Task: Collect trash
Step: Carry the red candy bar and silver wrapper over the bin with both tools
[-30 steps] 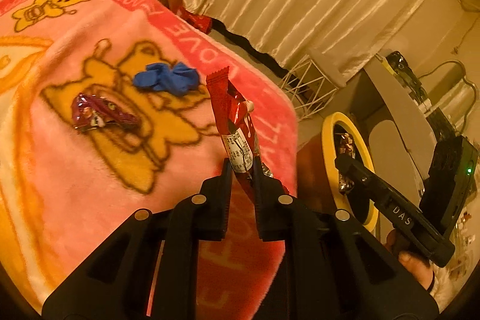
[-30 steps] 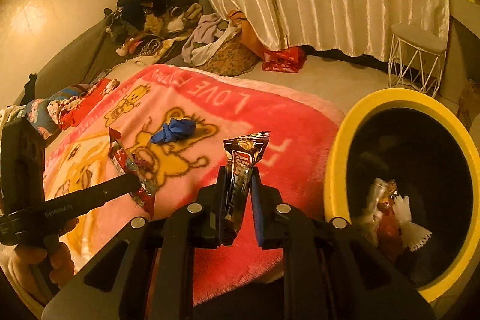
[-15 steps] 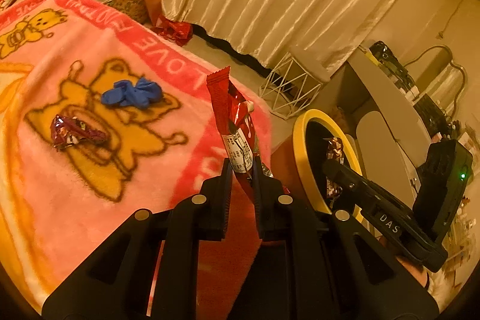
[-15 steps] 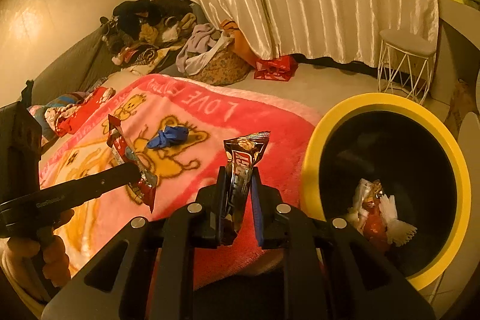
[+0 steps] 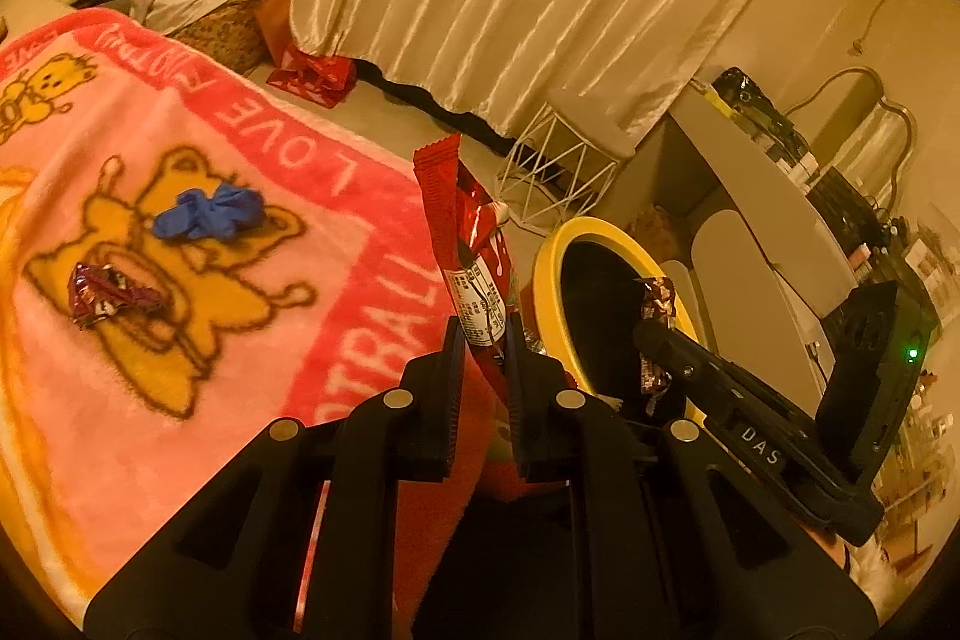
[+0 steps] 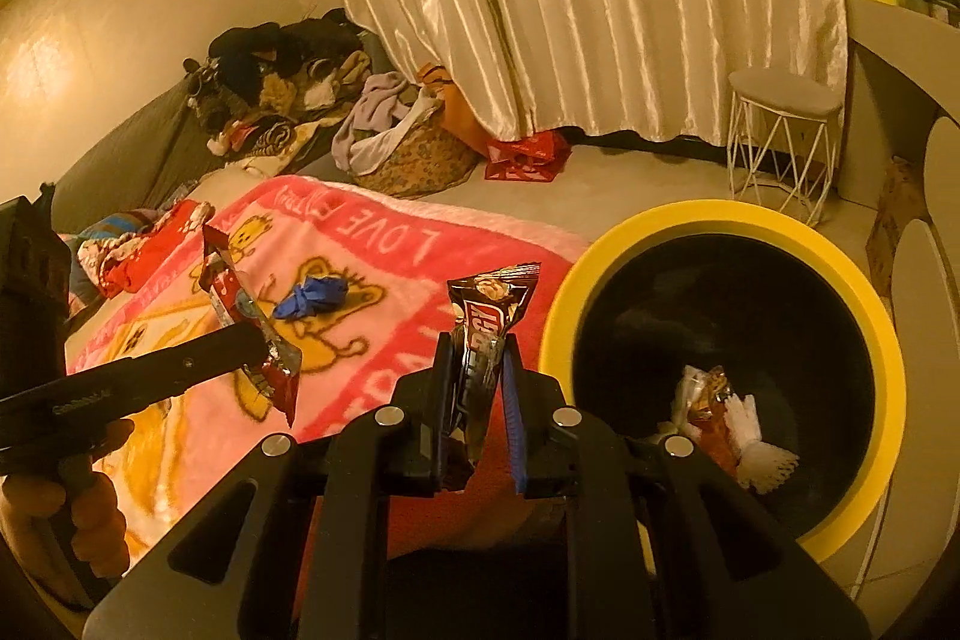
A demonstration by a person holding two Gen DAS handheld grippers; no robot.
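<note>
- The round black bin with the yellow rim (image 6: 720, 220) now fills more of both wrist views than a second ago; the pink fleece blanket with the bear print (image 5: 150, 340) on the bed has slid leftward. Judgement: both hands are travelling to the bin.
- Left gripper (image 5: 483, 340): fingers unchanged, pinching the long red foil wrapper (image 5: 462, 244), upright, not yet over the rim.
- Right gripper (image 6: 477, 358): fingers pinching the dark brown snack wrapper (image 6: 489, 316), beside the rim.
- Crumpled blue glove (image 5: 210, 217) and purple foil wrapper (image 5: 102, 292) remain on the blanket, uncollected.
</note>
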